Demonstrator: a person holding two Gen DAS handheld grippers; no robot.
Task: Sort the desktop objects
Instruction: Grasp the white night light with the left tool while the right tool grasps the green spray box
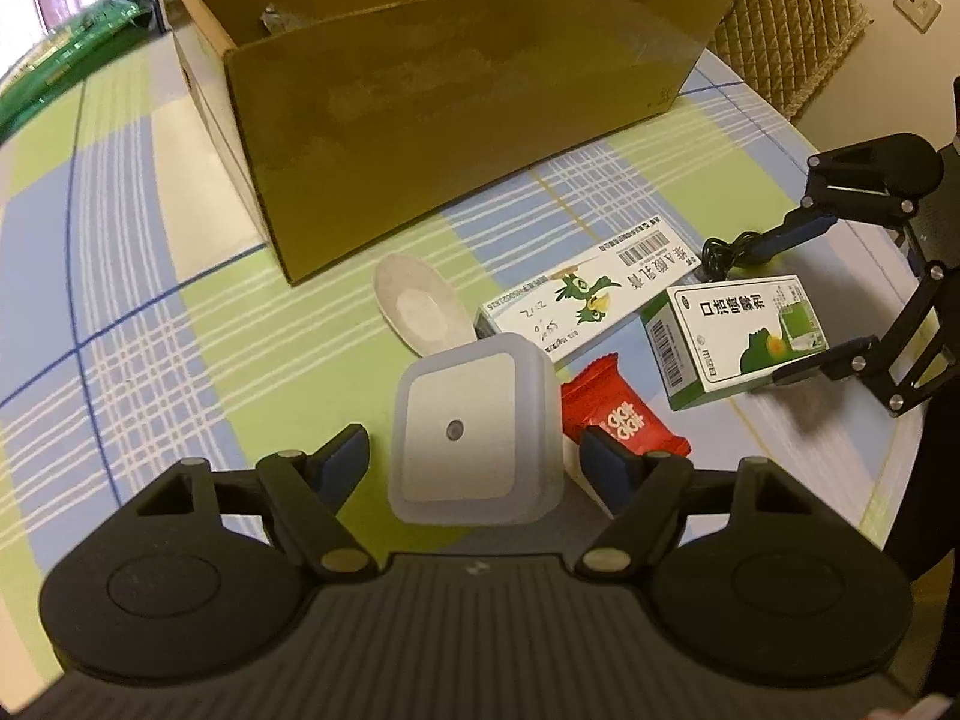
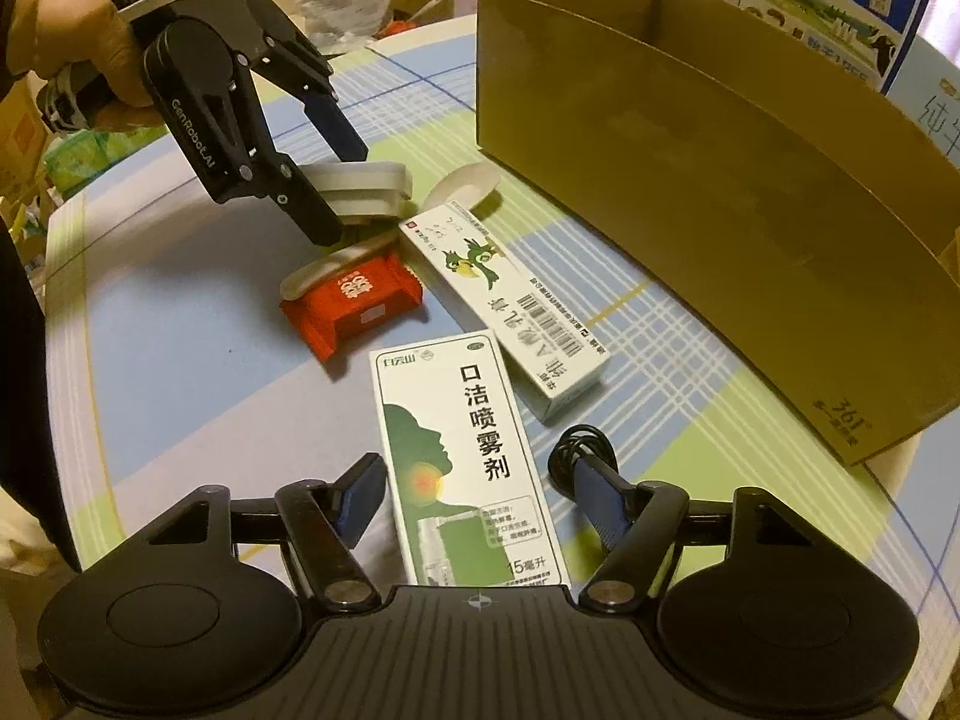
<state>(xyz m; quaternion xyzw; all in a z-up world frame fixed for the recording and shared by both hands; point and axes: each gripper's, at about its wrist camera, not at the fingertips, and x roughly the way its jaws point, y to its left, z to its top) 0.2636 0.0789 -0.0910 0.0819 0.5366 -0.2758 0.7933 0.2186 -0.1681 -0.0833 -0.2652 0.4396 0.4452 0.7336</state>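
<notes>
A white square night light stands between the fingers of my left gripper, which is open with a small gap on each side. The right wrist view shows that left gripper straddling the night light. My right gripper is open around a green-and-white spray box that lies flat on the table. From the left wrist view, the right gripper sits over this spray box. A red snack packet, a long white ointment box and a white spoon lie between them.
An open cardboard box stands at the back of the plaid tablecloth. A coiled black cable lies by my right finger. The round table's edge runs close at the right. A hand holds the left gripper. A padded chair stands behind.
</notes>
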